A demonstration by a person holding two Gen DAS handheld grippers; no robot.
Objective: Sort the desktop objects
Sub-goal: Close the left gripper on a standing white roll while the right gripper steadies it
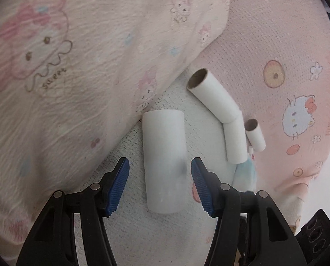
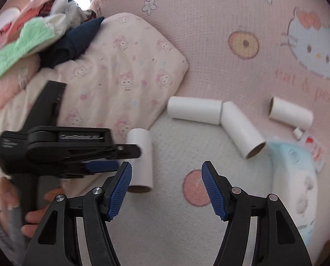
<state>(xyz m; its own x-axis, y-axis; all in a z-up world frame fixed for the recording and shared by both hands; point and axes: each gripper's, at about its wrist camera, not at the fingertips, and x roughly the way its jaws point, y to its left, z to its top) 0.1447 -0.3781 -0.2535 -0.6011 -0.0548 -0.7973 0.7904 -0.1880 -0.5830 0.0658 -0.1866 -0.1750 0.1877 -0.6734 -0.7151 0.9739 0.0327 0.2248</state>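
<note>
Blue pads (image 1: 120,184) of the left gripper (image 1: 160,185) stand apart, straddling the nearest cardboard tube (image 1: 164,161) without touching it. Centre the tube between them, sink a little, then squeeze gently so it does not crush. Ahead to the right lie three more tubes (image 1: 211,93). Beyond the open, empty right gripper (image 2: 166,190), the same tubes lie scattered.

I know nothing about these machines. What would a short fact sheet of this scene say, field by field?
surface: pink cartoon-print bedding
items: four white cardboard tubes, a tissue pack
left gripper: open, astride the nearest tube, pads not touching it
right gripper: open, nothing between its pads
two joined tubes: lying end to end, bent at an angle
small tube: lying apart, beside the pack
</note>
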